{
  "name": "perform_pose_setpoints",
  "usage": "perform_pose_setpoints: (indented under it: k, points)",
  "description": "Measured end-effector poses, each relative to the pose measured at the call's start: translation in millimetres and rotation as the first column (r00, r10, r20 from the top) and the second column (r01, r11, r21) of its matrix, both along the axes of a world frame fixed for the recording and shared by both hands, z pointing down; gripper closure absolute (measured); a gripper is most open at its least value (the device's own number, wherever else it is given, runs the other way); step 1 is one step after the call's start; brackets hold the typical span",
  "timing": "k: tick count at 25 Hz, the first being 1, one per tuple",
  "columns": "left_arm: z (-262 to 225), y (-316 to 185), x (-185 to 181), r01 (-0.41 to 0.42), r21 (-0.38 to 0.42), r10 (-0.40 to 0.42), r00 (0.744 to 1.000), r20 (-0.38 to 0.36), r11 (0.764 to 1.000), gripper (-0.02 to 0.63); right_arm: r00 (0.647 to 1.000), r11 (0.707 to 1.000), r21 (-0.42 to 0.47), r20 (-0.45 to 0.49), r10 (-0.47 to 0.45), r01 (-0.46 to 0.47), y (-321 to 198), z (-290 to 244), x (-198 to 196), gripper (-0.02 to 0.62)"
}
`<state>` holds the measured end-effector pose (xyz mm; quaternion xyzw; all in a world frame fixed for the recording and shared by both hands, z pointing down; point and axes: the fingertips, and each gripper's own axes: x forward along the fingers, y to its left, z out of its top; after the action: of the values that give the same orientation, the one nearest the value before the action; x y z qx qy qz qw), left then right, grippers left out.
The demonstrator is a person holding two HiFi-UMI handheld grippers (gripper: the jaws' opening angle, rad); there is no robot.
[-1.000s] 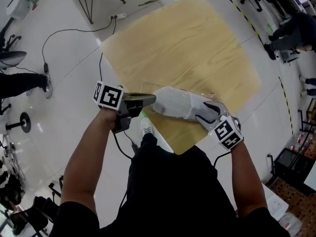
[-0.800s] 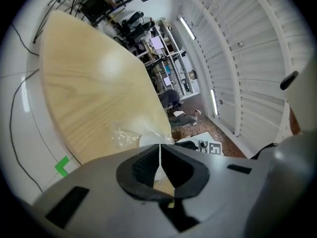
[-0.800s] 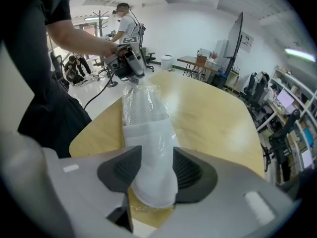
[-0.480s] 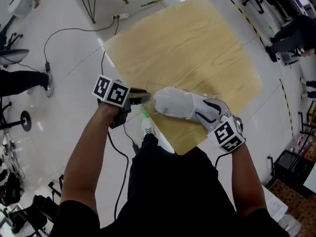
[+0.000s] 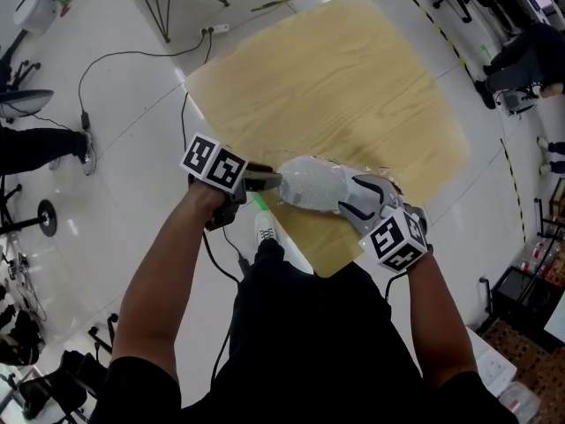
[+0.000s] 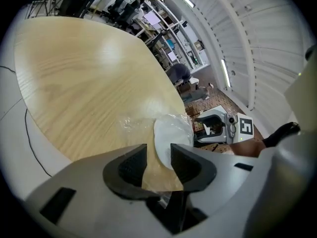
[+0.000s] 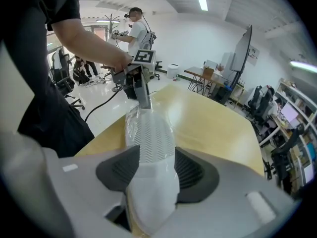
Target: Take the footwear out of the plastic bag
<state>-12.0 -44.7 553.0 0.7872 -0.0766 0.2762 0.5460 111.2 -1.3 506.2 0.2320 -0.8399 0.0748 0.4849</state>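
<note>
A white shoe lies near the front corner of the wooden table, its toe pointing left. Clear plastic bag film still clings round the toe; crinkled film also shows in the left gripper view. My right gripper is shut on the heel end of the shoe, which fills the gap between its jaws; those jaws have just been opening a little. My left gripper sits at the toe, its jaws just opened, with the shoe's tip just beyond them and no pad touching it.
The table's front corner is right below the shoe, with white floor beyond. A black cable runs across the floor at the left. Office chairs and people stand at the room's edges.
My left gripper has opened and moved right and down toward the shoe's toe. The right gripper has shifted slightly left with the shoe in it.
</note>
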Motion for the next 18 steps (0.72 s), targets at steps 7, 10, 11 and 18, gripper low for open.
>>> perform_pose_setpoints:
  k: [7, 10, 11, 18]
  points:
    - [-0.3, 8.8, 12.1, -0.031, 0.023, 0.032, 0.999, -0.031, 0.999, 0.549, 0.997, 0.999, -0.038, -0.067, -0.034, 0.032, 8.3, 25.0, 6.2, 0.393]
    - [2.2, 12.6, 16.0, -0.045, 0.021, 0.046, 0.998, -0.043, 0.999, 0.556, 0.996, 0.999, -0.032, -0.081, -0.027, 0.024, 7.7, 28.0, 9.5, 0.428]
    - [1.6, 12.6, 15.9, -0.041, 0.023, 0.042, 0.998, -0.054, 0.999, 0.560, 0.997, 0.999, -0.027, -0.080, -0.019, 0.017, 7.2, 27.6, 10.4, 0.452]
    - [-6.1, 9.6, 13.2, -0.002, 0.030, 0.006, 0.994, -0.110, 1.000, 0.578, 0.996, 1.000, -0.018, -0.085, -0.019, 0.018, 7.0, 23.4, 14.5, 0.507]
